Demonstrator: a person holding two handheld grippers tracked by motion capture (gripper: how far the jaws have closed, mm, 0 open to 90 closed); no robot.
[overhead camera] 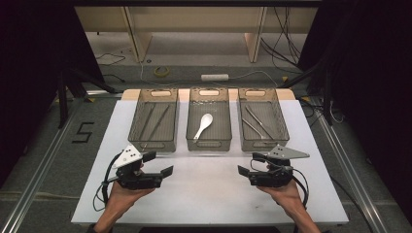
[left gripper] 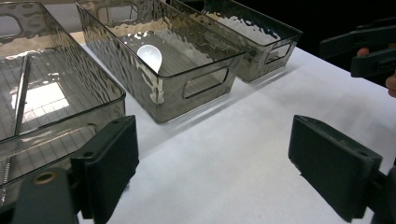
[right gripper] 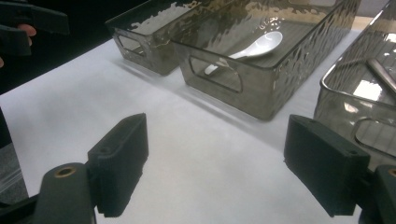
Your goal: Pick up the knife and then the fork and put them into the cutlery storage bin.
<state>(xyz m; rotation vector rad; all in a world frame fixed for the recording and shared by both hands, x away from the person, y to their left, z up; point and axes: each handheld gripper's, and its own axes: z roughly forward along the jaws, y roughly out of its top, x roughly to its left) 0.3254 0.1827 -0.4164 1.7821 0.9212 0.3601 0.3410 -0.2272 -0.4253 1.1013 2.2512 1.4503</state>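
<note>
Three smoky clear bins stand in a row at the back of the white table (overhead camera: 214, 194). The middle bin (overhead camera: 209, 144) (left gripper: 205, 81) (right gripper: 224, 84) holds a white spoon (overhead camera: 204, 124) (left gripper: 150, 56) (right gripper: 257, 45). Thin dark sticks (overhead camera: 155, 124) lie in the left bin (overhead camera: 153, 144) (left gripper: 60, 135). Metal utensils (overhead camera: 257, 124) lie in the right bin (overhead camera: 262, 144) (right gripper: 345, 107). My left gripper (overhead camera: 159, 163) (left gripper: 219, 163) rests in front of the left bin, open and holding nothing. My right gripper (overhead camera: 249, 163) (right gripper: 215, 163) sits in front of the right bin, also open with nothing between its jaws.
Bare white tabletop lies between the two grippers and the bins. Beyond the table, on the floor, are a tape roll (overhead camera: 162, 71), a white power strip (overhead camera: 214, 76) and loose cables. A black "5" (overhead camera: 82, 132) is marked on the floor at the left.
</note>
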